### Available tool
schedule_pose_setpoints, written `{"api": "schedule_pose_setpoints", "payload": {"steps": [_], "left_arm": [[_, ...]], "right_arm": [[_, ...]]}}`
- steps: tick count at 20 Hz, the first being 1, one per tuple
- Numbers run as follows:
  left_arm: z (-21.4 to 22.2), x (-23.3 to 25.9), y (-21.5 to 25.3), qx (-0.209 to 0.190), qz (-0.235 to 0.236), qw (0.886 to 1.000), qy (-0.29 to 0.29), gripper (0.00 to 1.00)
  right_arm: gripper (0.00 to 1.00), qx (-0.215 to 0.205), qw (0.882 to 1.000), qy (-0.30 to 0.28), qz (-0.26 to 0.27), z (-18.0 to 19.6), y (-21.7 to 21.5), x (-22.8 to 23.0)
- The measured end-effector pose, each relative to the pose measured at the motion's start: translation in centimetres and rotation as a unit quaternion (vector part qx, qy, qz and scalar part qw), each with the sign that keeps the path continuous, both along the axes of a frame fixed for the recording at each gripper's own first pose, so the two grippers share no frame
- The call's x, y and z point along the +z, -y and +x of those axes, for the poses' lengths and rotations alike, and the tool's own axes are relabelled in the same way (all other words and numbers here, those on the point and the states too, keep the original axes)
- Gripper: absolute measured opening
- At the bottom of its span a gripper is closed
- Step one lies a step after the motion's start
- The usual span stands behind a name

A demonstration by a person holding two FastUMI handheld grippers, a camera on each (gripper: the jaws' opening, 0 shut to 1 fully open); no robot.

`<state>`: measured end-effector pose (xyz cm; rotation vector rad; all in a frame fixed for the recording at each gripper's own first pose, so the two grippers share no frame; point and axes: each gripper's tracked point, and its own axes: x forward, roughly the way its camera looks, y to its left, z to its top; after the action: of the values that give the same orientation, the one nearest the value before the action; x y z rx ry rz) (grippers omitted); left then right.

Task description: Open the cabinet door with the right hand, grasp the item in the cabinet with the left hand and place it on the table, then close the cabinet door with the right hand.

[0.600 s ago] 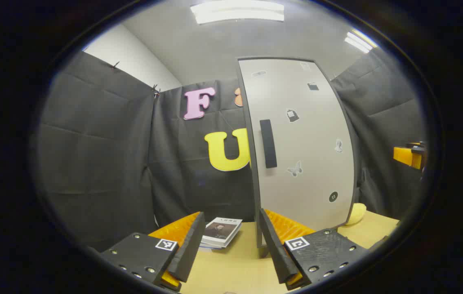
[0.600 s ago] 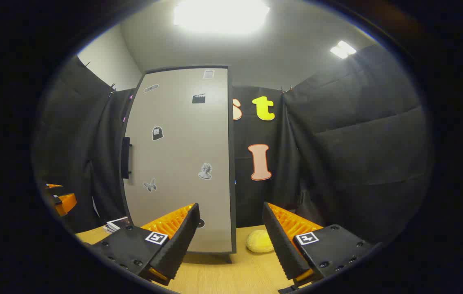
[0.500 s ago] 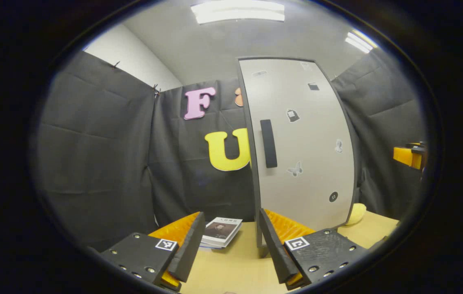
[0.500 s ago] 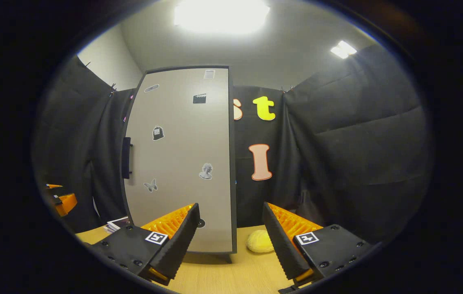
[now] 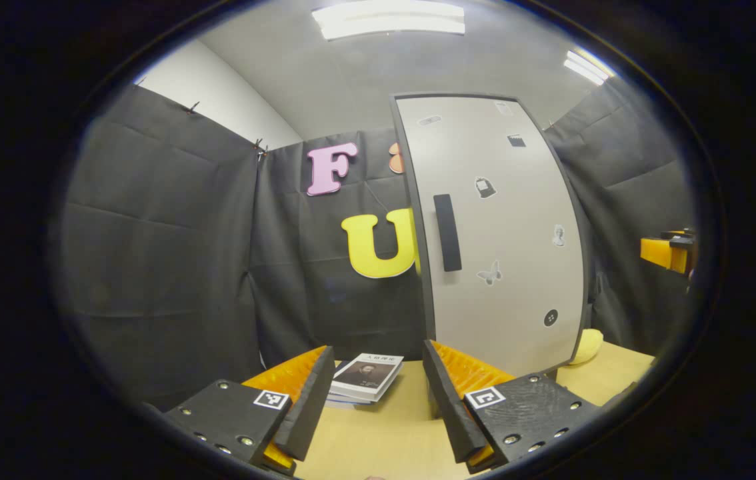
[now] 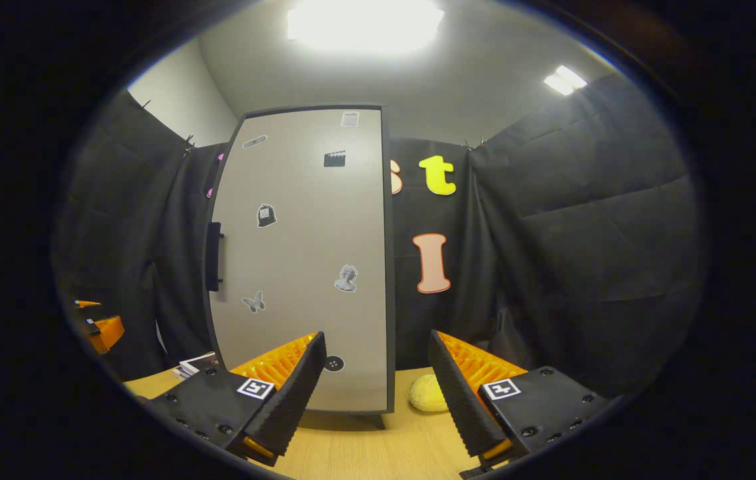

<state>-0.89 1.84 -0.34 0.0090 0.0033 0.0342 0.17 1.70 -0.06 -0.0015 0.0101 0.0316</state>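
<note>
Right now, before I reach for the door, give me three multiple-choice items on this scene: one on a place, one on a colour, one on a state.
1. Where is the handle on the cabinet door?
A. near its left edge
B. centre
C. near its right edge

2. What colour is the soft lump on the table?
A. red
B. yellow
C. blue

3. How is the cabinet door?
A. closed
B. wide open
C. removed

Answers: 1 A, the dark bar sits by the left edge. 2 B, it is pale yellow. 3 A, the door covers the whole front.
</note>
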Motion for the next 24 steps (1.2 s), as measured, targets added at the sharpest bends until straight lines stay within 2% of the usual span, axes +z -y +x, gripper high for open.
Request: {"api": "schedule_pose_setpoints", "payload": {"steps": [8,17,24], "left_arm": [[-1.3,-0.4,-3.7,0.026,0.006,1.0,0.001,0.8],[-3.4,-2.0,-9.8,0.067,0.012,0.998,-0.01,0.8],[-4.7,-3.1,-14.6,0.099,0.018,0.995,-0.019,0.8]], "right_arm": [[0.98,0.043,0.999,0.003,0.002,1.2,-4.5,2.0],[0.98,0.094,0.995,0.01,0.005,4.3,-11.5,5.7],[0.98,0.118,0.993,0.0,0.012,7.1,-16.7,6.5]]}}
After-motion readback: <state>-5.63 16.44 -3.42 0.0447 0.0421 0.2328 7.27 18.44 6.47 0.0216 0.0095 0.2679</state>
